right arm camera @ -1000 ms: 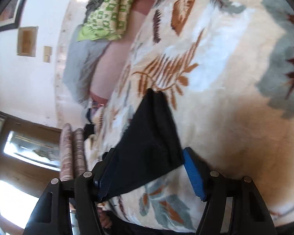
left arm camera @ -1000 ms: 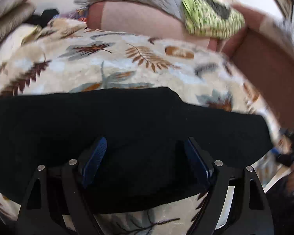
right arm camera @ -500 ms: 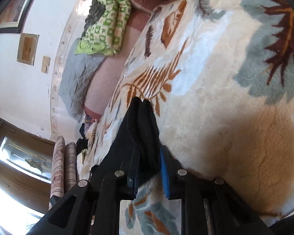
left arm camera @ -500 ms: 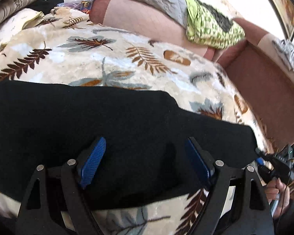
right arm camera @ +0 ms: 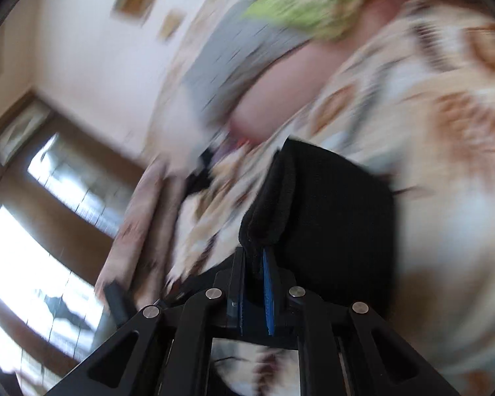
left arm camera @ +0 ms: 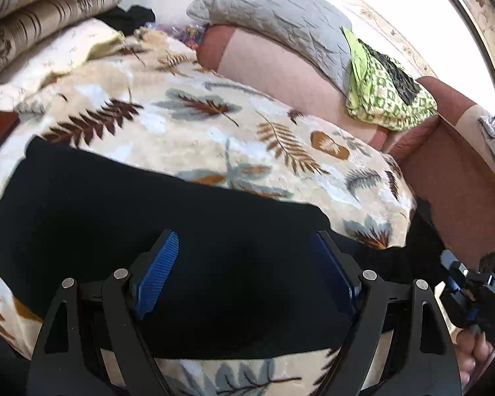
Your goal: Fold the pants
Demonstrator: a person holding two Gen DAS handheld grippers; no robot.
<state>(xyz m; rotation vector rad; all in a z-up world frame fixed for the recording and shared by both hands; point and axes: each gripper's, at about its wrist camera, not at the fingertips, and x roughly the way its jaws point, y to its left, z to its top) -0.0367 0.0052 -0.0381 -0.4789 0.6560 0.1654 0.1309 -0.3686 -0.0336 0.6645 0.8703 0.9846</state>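
From your left wrist view, the black pants [left arm camera: 181, 231] lay as a long band across the leaf-print blanket [left arm camera: 214, 125], their long axis running side to side on it, with one end toward the blanket's right edge. Your left gripper [left arm camera: 244, 270] hung over the middle of that band, its blue pads [left arm camera: 158, 264] spread wide with nothing pinched between them; whether they touched the cloth you could not tell. At the blanket's right edge your right hand [left arm camera: 472, 356] showed, so it was the nearer hand to that end.

From your right wrist view, badly blurred, your right gripper [right arm camera: 254, 283] had its jaws drawn together on the pants' [right arm camera: 316, 211] thick end, which stood raised off the blanket [right arm camera: 445, 132]. Judging by that, the fold depends on carrying this end along the band.
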